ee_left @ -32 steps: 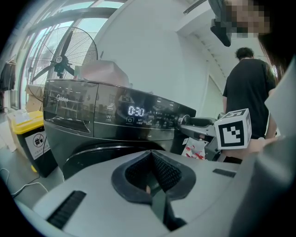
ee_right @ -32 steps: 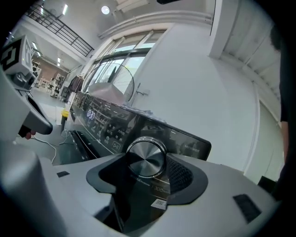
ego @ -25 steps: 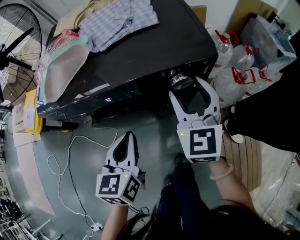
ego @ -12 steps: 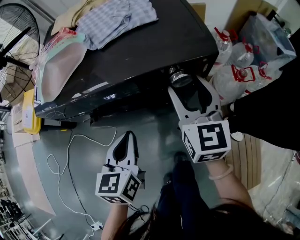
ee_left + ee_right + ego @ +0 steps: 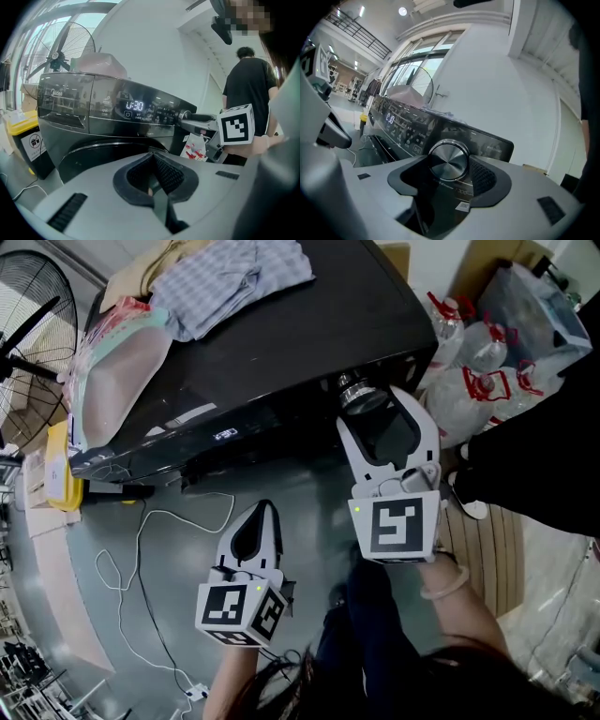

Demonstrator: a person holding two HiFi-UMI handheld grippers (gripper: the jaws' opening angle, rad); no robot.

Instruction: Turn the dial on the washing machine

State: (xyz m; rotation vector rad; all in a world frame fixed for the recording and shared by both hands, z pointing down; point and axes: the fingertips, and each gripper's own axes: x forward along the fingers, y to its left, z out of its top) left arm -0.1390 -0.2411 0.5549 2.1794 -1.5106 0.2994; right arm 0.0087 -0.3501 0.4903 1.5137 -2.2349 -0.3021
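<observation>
The black washing machine (image 5: 281,343) stands ahead, its lit display (image 5: 225,434) on the front panel. Its silver dial (image 5: 352,387) sits at the panel's right end. My right gripper (image 5: 367,405) reaches up to it, and in the right gripper view the dial (image 5: 448,161) lies between the dark pads (image 5: 486,177), jaws shut on it. My left gripper (image 5: 261,514) hangs lower, in front of the door, shut with nothing in it. In the left gripper view the display (image 5: 134,105) glows and the right gripper's marker cube (image 5: 236,124) shows at the dial.
Checked clothes (image 5: 234,277) and a pinkish plastic bag (image 5: 122,362) lie on the machine. A fan (image 5: 28,315) and a yellow bin (image 5: 61,465) stand to the left. A white cable (image 5: 141,549) trails on the floor. Water bottles (image 5: 478,371) and a person in black (image 5: 553,456) are on the right.
The right gripper twisted on the dial, its marker cube rolling one way and then back. The left gripper stayed almost still.
</observation>
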